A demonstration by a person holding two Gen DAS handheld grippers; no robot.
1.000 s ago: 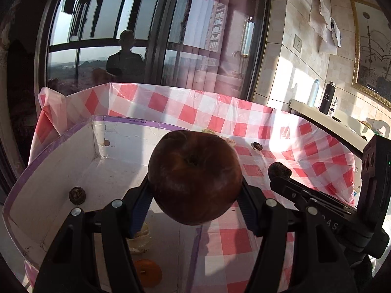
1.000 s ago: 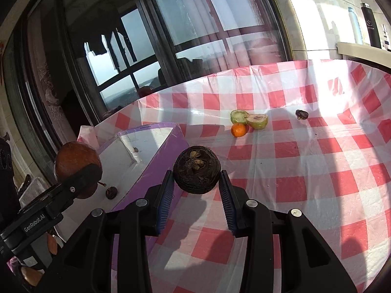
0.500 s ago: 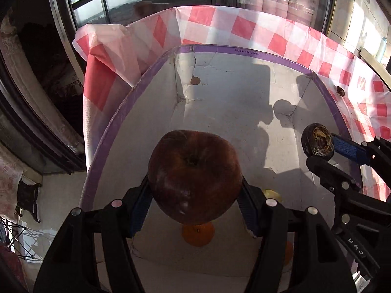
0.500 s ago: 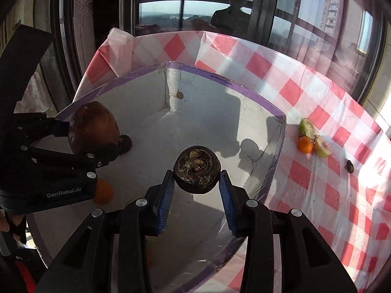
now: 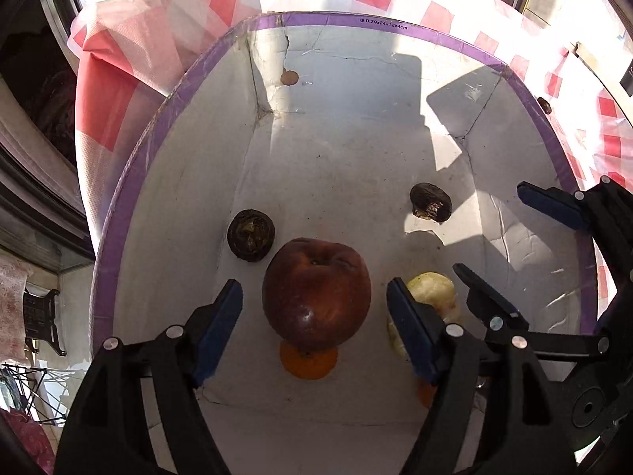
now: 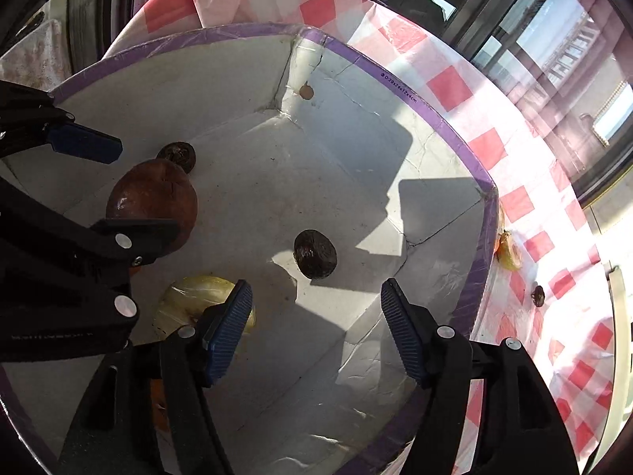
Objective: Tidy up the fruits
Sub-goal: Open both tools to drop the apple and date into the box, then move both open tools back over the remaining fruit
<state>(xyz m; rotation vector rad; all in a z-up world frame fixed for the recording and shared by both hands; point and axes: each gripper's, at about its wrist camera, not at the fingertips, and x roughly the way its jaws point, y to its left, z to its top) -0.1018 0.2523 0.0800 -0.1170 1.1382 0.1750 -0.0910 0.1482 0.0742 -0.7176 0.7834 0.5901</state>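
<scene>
- The left tool (image 5: pixel 314 304) is hanging over the near left part of the white box (image 5: pixel 356 27), its jaws opening, with clear gaps between both blue pads and the dark red apple (image 5: pixel 316 293) framed between them.
- That apple is lying inside the box, partly covering an orange fruit (image 5: pixel 308 362) by the near wall; judging from the gaps, it is already released, though whether it is fully settled is hard to tell.
- A dark round fruit (image 5: pixel 251 235) is sitting just beyond the apple on its left, toward the box's left wall.
- A pale yellow fruit (image 5: pixel 431 291) is resting near the middle of the near wall, between the two tools.
- The right tool (image 6: pixel 316 330) is hovering over the right half of the box, its jaws opening, with nothing between the pads.
- A second dark fruit (image 6: pixel 315 254) is lying on the box floor beyond those fingers, toward the right wall.
- Outside the box's right edge, on the checked cloth of the desk (image 6: pixel 447 87), a yellowish cut fruit (image 6: pixel 508 251) and a small dark piece (image 6: pixel 538 295) are waiting.
- By my reading, most of the sorting is done: five fruits are boxed, and at least those two are left to collect.
</scene>
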